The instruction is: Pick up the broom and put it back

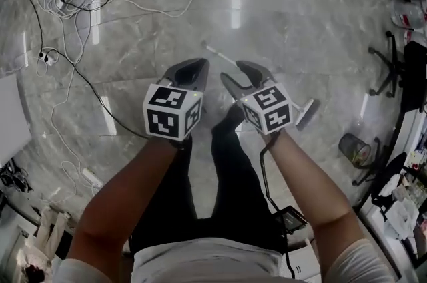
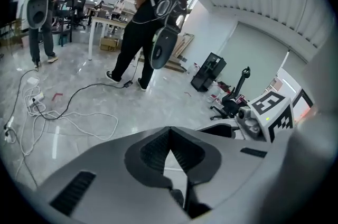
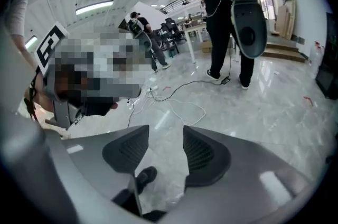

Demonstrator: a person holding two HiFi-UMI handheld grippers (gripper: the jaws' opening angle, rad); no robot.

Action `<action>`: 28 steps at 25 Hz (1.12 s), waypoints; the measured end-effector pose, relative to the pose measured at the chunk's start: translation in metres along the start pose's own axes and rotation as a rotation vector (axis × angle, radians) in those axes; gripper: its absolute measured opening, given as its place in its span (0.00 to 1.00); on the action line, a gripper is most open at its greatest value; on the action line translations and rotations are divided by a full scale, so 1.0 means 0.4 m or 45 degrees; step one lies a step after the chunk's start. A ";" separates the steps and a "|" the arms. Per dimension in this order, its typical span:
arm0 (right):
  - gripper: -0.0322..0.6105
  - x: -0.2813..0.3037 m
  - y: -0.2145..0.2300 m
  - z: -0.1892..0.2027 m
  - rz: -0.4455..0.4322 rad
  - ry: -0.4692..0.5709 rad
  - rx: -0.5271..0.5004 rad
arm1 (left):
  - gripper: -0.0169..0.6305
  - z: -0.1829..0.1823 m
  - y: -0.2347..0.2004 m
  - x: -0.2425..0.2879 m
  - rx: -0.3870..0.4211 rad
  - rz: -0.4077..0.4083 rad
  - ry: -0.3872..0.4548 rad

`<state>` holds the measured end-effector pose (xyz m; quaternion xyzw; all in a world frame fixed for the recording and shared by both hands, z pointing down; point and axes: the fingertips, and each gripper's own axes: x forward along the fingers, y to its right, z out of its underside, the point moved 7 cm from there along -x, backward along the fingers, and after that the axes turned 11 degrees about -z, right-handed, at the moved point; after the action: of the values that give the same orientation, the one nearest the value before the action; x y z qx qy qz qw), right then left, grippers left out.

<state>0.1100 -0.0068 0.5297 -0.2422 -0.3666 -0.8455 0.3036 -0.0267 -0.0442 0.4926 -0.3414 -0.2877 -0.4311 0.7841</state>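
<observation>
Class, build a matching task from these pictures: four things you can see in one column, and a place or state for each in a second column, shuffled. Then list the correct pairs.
Column one
1 left gripper
2 right gripper
3 broom
4 white cables

Column two
A lies on the floor, partly hidden behind the right gripper in the head view
B jaws apart, nothing between them
C tangled on the floor, upper left in the head view
D jaws together, empty

Pairs: 1-D, 2-B, 3-A, 4-C
</observation>
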 end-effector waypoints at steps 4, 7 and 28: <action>0.36 0.205 0.143 0.156 -0.087 -0.091 -0.004 | 0.03 0.139 -0.070 0.202 -0.016 -0.017 -0.020; 0.36 0.355 0.253 0.286 -0.099 -0.175 -0.029 | 0.03 0.250 -0.127 0.352 -0.036 -0.028 -0.040; 0.28 1.071 0.758 0.896 0.103 -0.940 -0.386 | 0.03 0.698 -0.518 0.762 -0.083 -0.061 -0.142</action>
<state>0.0874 -0.0417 1.1639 -0.5860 -0.3122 -0.7334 0.1455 -0.1102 -0.0534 0.9473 -0.3832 -0.3247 -0.4391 0.7449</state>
